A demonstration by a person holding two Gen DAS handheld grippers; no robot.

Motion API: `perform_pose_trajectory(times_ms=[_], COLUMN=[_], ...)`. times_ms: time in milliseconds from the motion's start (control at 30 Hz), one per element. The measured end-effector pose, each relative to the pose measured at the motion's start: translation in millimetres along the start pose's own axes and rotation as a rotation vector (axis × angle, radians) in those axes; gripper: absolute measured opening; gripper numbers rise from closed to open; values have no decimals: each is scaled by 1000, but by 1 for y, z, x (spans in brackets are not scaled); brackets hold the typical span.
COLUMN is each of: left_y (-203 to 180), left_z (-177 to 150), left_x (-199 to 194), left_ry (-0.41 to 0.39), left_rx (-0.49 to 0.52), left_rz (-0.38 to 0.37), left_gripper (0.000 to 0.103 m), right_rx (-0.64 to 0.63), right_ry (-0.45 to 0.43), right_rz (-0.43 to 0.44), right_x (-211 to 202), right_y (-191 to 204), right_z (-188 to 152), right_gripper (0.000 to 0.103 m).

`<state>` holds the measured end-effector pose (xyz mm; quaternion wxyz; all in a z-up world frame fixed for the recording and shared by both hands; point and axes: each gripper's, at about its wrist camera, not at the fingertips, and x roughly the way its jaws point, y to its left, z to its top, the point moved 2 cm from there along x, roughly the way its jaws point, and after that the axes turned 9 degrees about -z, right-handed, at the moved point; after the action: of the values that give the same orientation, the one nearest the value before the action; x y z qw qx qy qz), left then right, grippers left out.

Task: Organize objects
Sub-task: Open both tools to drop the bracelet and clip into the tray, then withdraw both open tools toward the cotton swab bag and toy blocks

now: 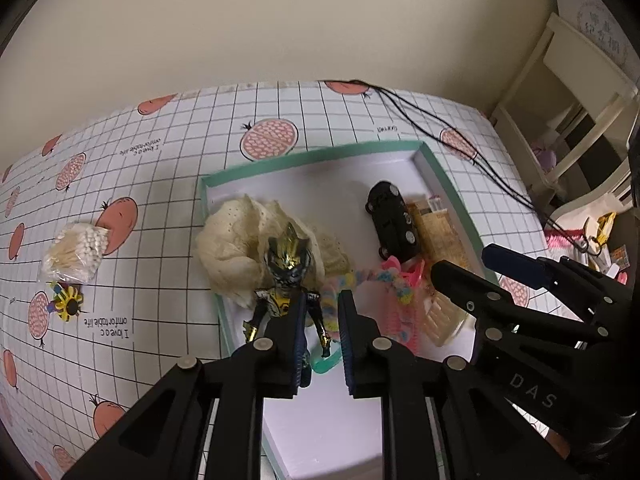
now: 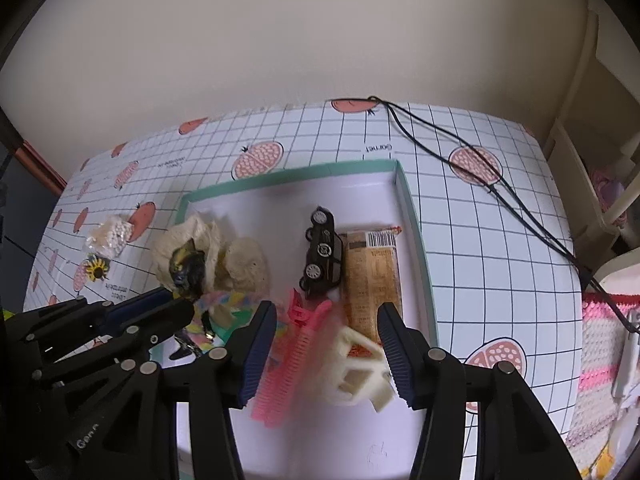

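A white box with a teal rim [image 1: 320, 152] [image 2: 288, 176] holds a cream cloth [image 1: 232, 240], a black toy car [image 2: 324, 252], a snack bar packet [image 2: 370, 276] and a pastel braid [image 1: 384, 280]. A dark, gold-headed action figure [image 1: 288, 264] [image 2: 186, 270] leans on the cloth. My left gripper [image 1: 322, 340] [image 2: 182, 300] stands narrowly open around its arm and leg. My right gripper [image 2: 328, 352] [image 1: 460, 260] is wide open. Below it, blurred, lie a pink comb [image 2: 284, 368] and a cream hair clip [image 2: 356, 368] [image 1: 440, 316].
On the gridded tablecloth left of the box lie a bag of cotton swabs [image 1: 78, 252] [image 2: 110, 236] and a small sunflower piece [image 1: 68, 304]. A black cable [image 2: 480, 184] crosses the table's right side. A cream shelf [image 1: 560, 100] stands beyond the right edge.
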<state>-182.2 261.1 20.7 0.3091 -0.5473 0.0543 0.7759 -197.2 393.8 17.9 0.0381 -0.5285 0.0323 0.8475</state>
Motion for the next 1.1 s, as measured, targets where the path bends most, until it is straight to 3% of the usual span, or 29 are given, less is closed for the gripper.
perform_pose_trajectory(times_ms=[300, 367, 533, 700, 833, 933, 1100], left_y=[16, 20, 32, 46, 55, 62, 68], left_z=[8, 9, 10, 11, 11, 12, 15], left_x=[-16, -19, -22, -26, -32, -37, -42], left_ry=[-57, -66, -84, -111, -144, -177, -195], left_rx=[-43, -52, -70, -103, -116, -142, -159], left_rz=[-9, -1, 35, 55, 67, 82, 89], left_gripper=[18, 32, 43, 71, 87, 102, 103], right_rx=[-5, -17, -28, -40, -44, -44, -42], right_ry=[-28, -32, -50, -61, -72, -77, -84], right_rz=[3, 4, 8, 14, 13, 15, 10], right_x=[-8, -7, -8, -9, -9, -9, -9], right_y=[4, 8, 12, 19, 22, 24, 27], right_z=[3, 3, 3, 3, 4, 5, 7], right_gripper=[56, 56, 74, 83, 100, 103, 103])
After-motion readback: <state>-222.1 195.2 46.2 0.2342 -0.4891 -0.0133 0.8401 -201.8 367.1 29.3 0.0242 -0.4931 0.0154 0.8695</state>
